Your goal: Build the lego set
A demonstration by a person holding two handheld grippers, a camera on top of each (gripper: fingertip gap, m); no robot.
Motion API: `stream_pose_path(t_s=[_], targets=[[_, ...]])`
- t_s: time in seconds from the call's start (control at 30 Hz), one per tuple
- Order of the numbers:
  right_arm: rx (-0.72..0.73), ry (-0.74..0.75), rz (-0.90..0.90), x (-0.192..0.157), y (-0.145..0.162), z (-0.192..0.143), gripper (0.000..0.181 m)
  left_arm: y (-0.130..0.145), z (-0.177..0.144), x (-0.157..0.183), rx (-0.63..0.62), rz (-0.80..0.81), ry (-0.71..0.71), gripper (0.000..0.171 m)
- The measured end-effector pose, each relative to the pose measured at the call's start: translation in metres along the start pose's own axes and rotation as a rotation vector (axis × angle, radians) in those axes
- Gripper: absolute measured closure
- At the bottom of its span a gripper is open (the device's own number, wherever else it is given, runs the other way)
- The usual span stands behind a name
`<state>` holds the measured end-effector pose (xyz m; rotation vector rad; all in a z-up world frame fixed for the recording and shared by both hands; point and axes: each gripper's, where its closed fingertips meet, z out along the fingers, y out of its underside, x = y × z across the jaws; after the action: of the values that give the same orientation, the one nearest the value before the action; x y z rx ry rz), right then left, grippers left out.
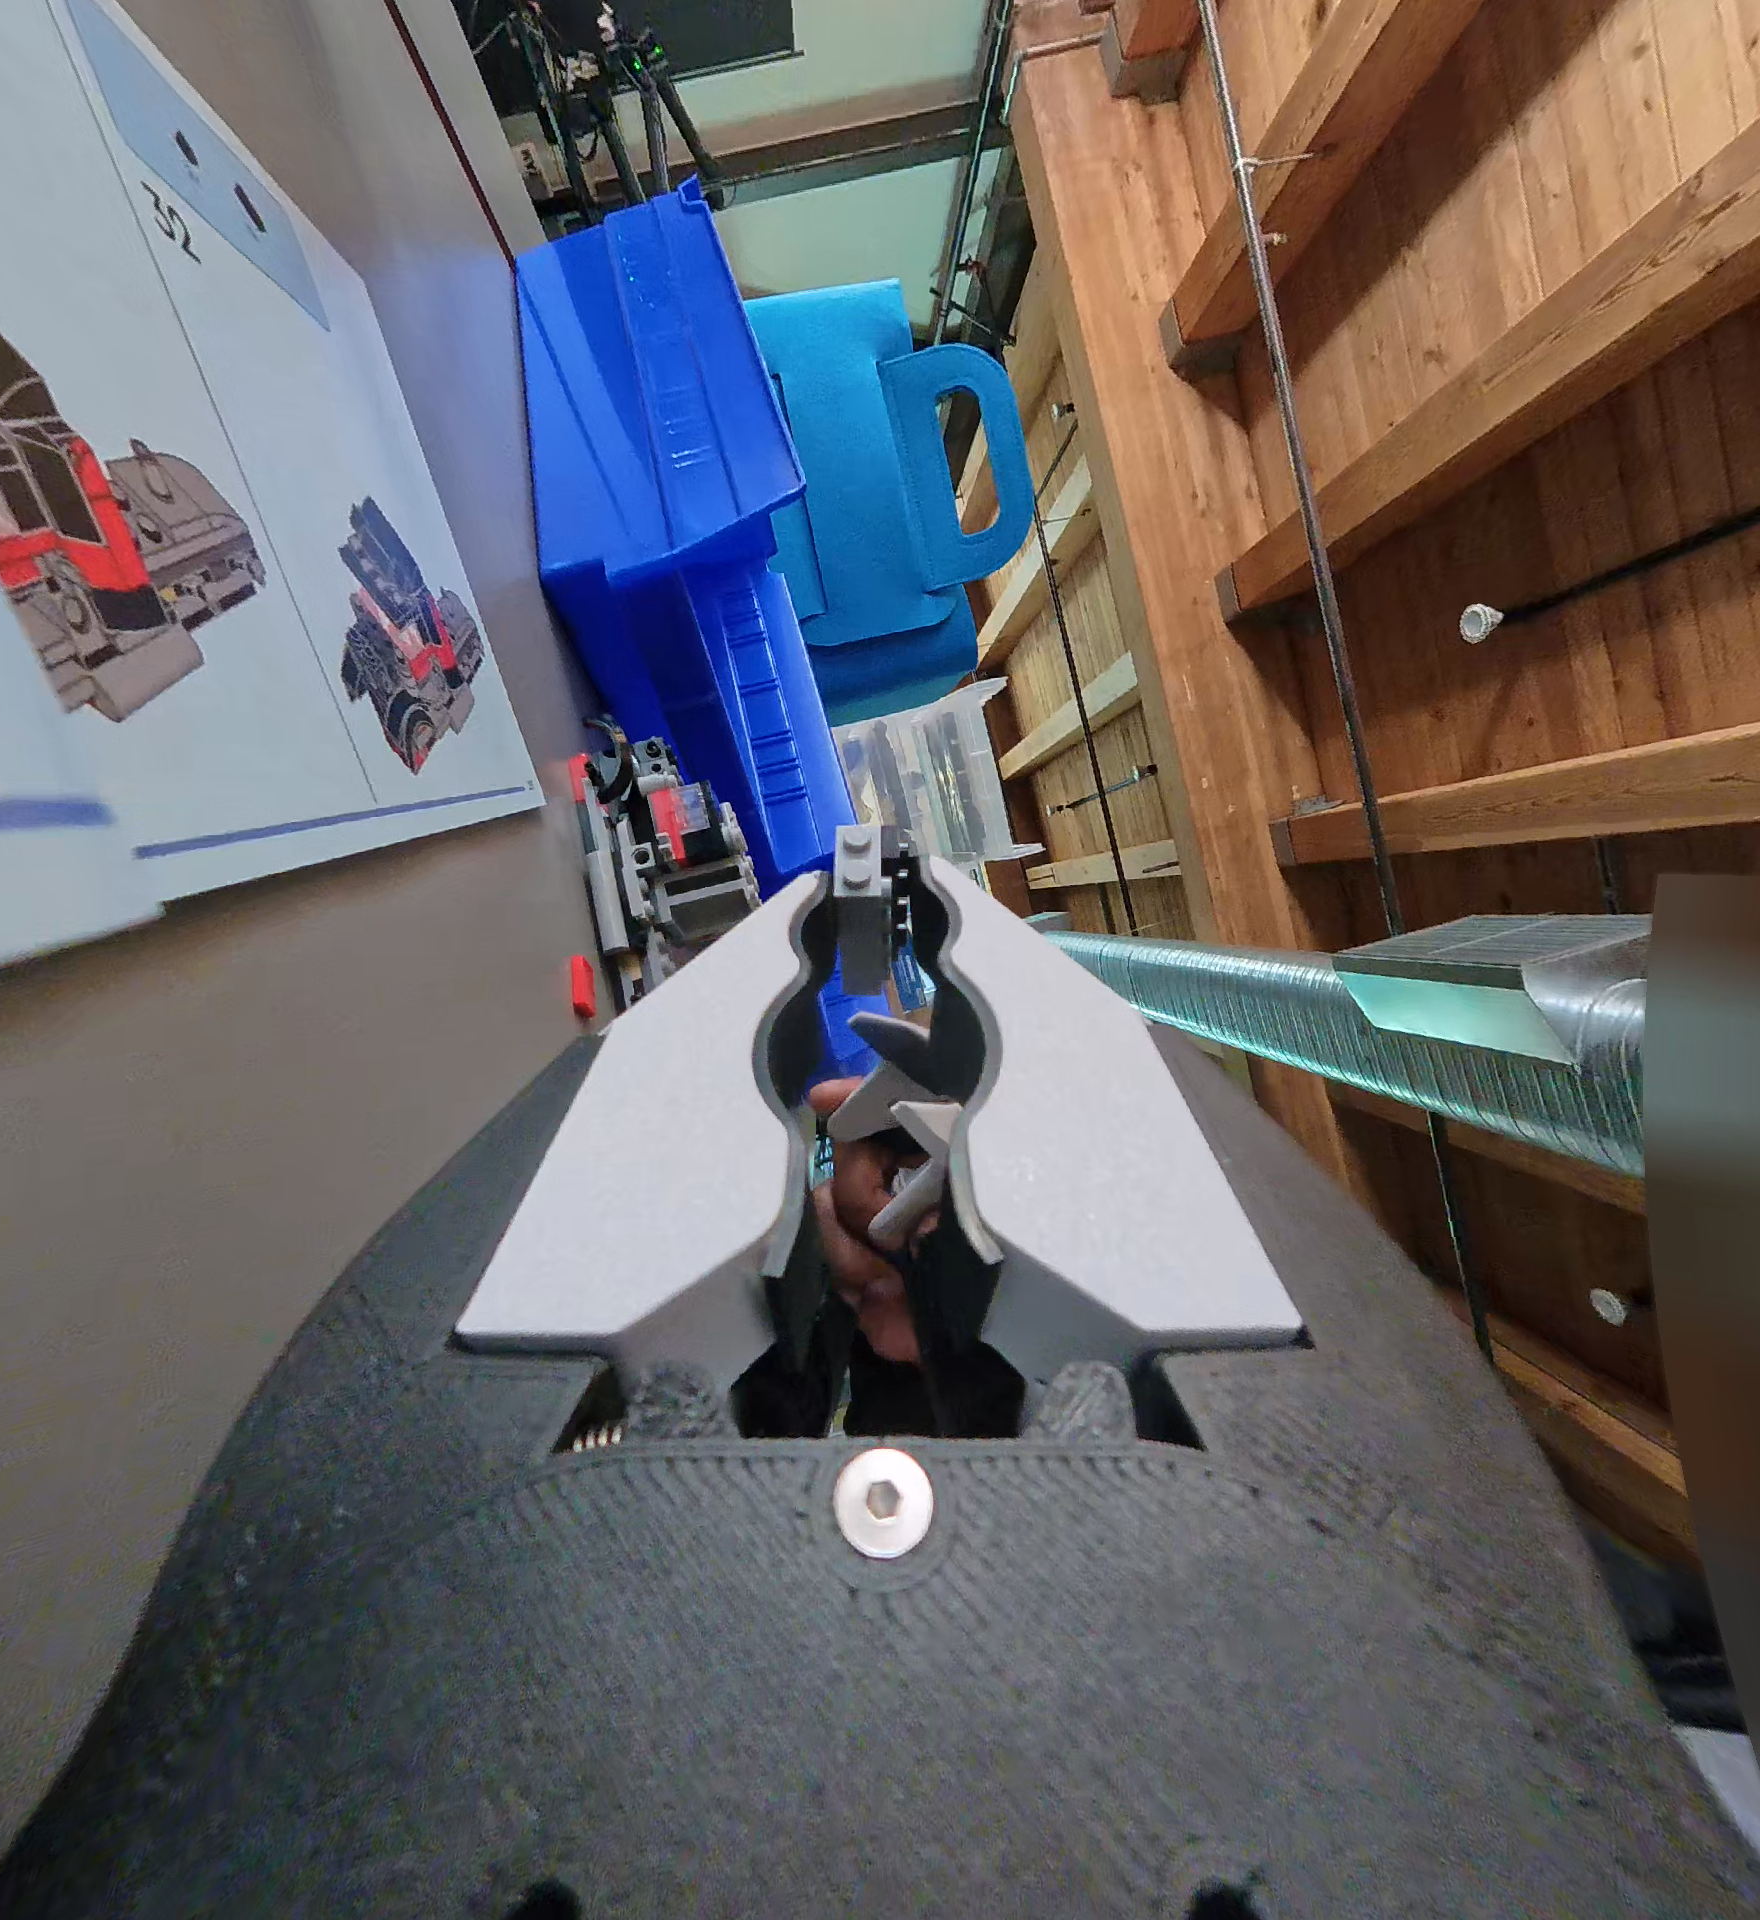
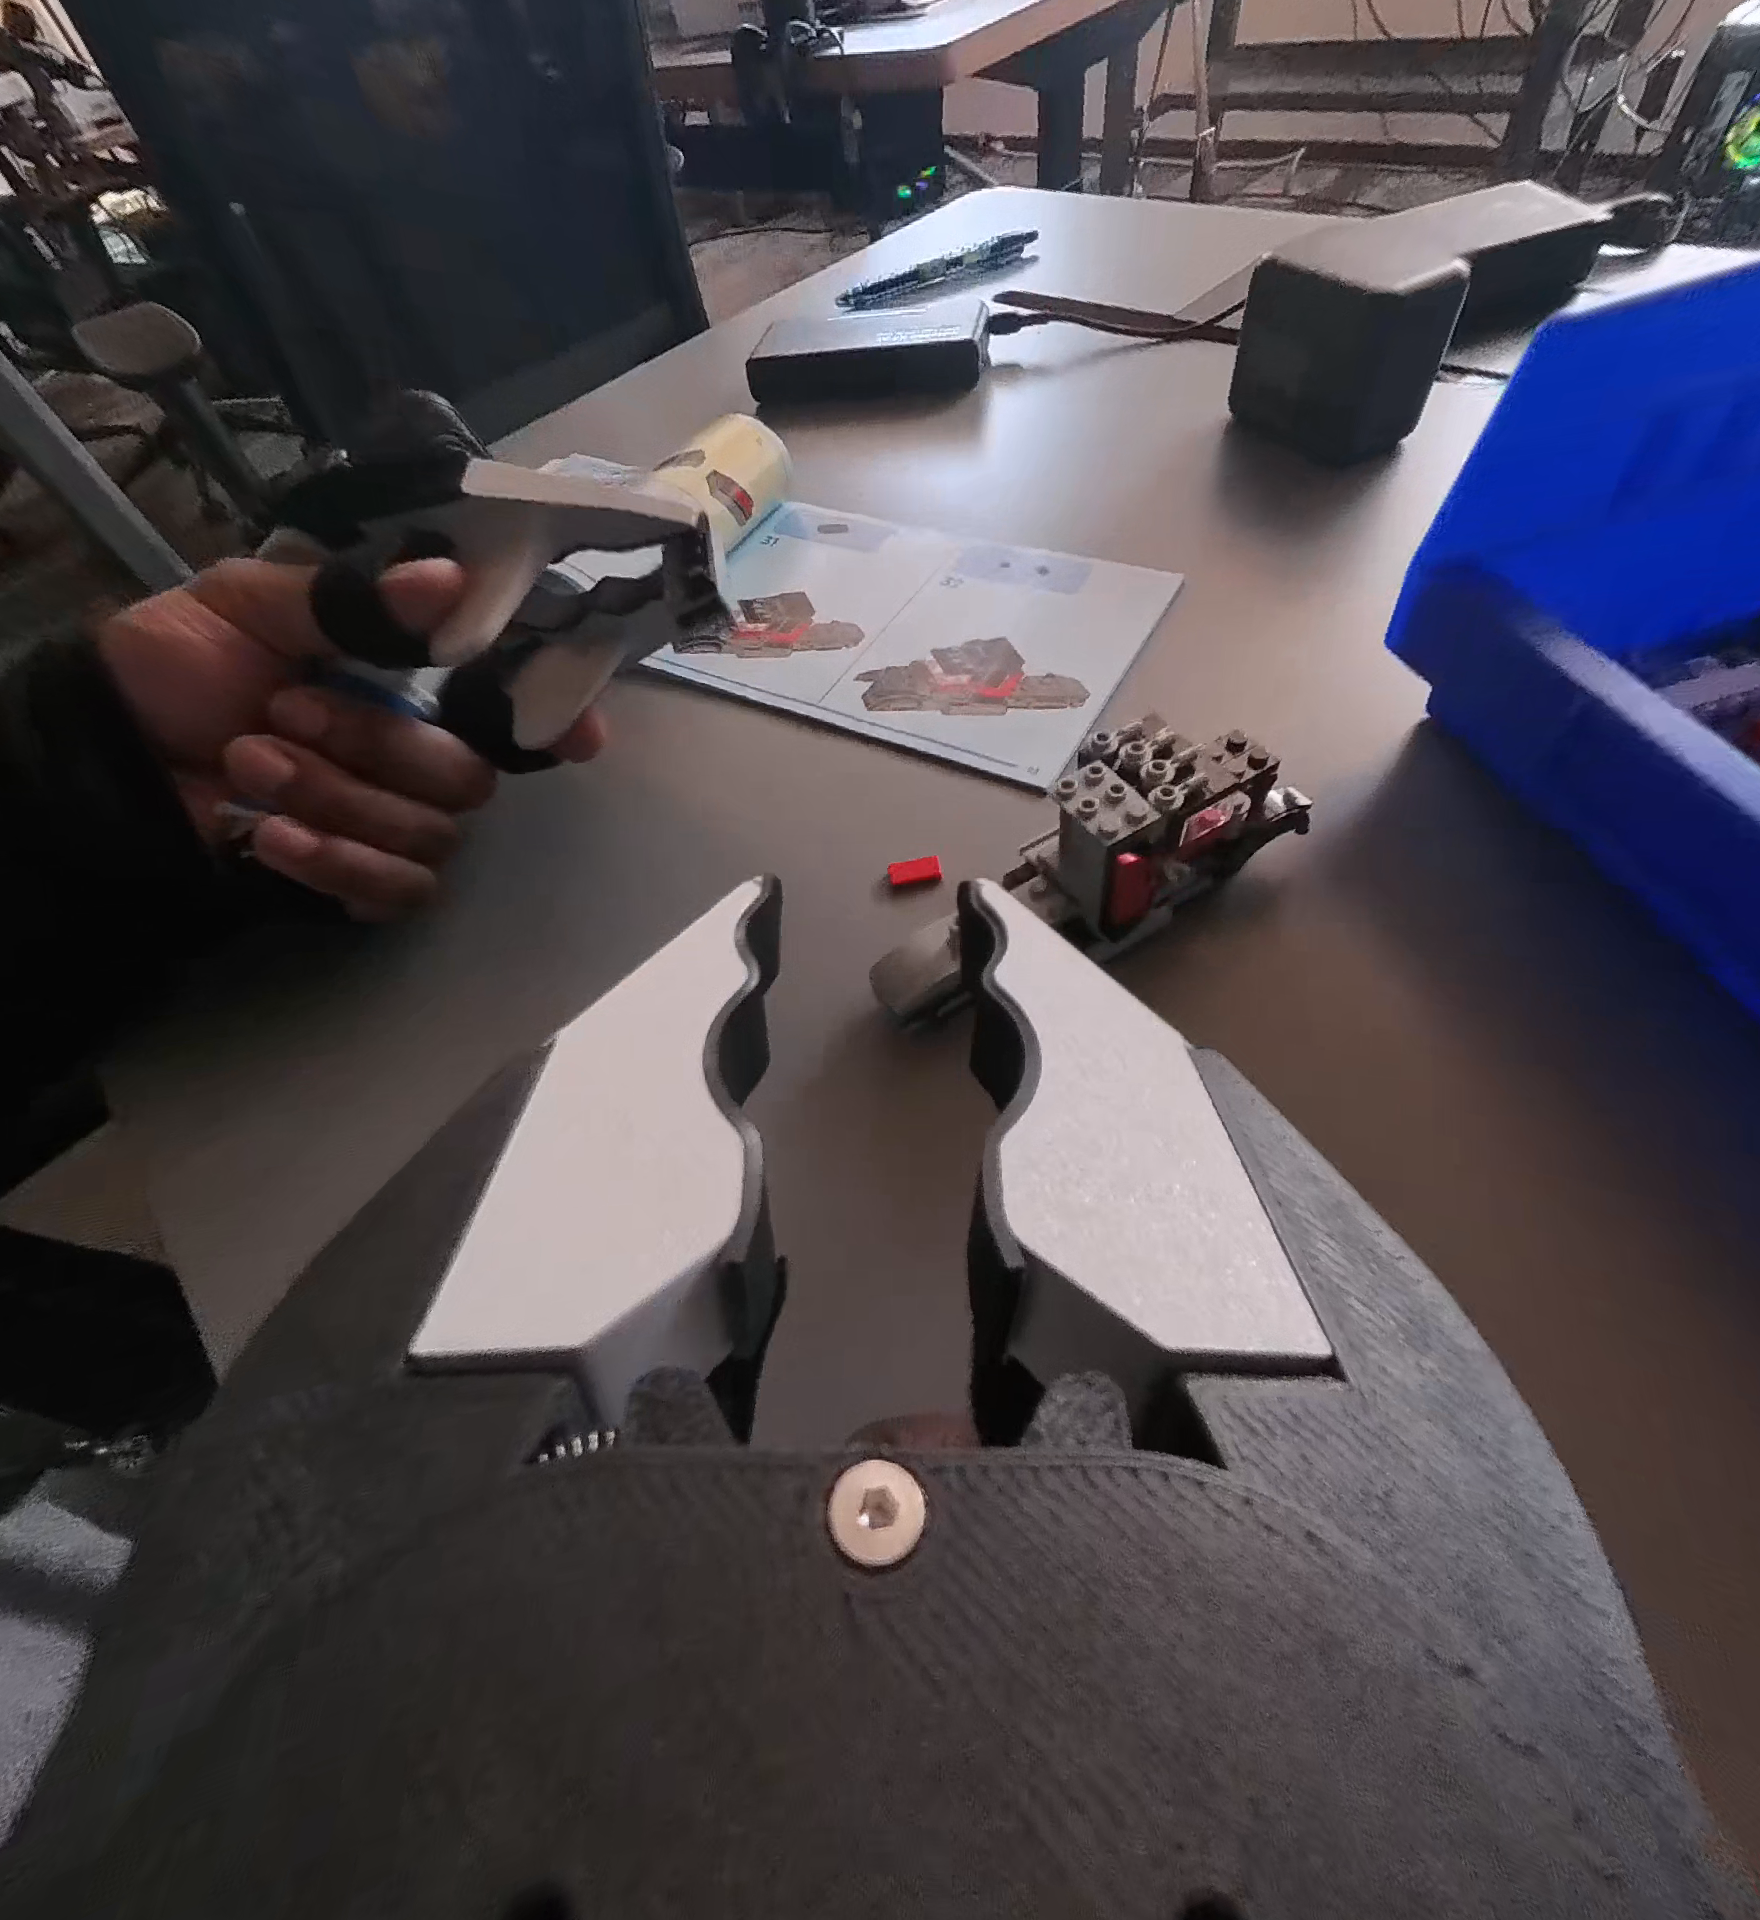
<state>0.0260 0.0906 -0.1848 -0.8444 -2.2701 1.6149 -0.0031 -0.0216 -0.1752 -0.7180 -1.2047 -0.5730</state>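
The left gripper (image 1: 881,883) is clenched on a small grey plate piece (image 1: 863,914) at the very fingertips, held up off the tabletop (image 2: 1271,1143). The right gripper (image 2: 871,904) hangs released, jaws apart, low over the tabletop just short of the half-built model (image 2: 1146,842), whose near end sits by its right fingertip. A loose red tile (image 2: 914,871) lies just beside the model. Beyond it is the open instruction booklet (image 2: 959,644), and to the right the blue parts bin (image 2: 1603,582).

The grip is shallow, so I reckon the piece could twist or pop out when pressed down, and the unheld model might slide. The booklet has step numbers and drawings; I see no brand marking I can make out.
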Motion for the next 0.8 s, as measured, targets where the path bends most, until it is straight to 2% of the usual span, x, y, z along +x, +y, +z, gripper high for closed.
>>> stream_pose_path(t_s=[0.2,0.5,0.8], targets=[[-0.046,0.058,-0.005,0.018,0.006,-0.016,0.147,0.001,0.0,0.001,-0.004,-0.001,0.006,0.158],[-0.115,0.209,-0.043,0.066,0.023,-0.067,0.154,0.004,0.002,-0.002,-0.021,0.011,-0.018,0.157],[-0.139,0.224,-0.042,0.079,0.032,-0.081,0.156,0.006,0.003,-0.004,-0.024,0.046,-0.053,0.157]])
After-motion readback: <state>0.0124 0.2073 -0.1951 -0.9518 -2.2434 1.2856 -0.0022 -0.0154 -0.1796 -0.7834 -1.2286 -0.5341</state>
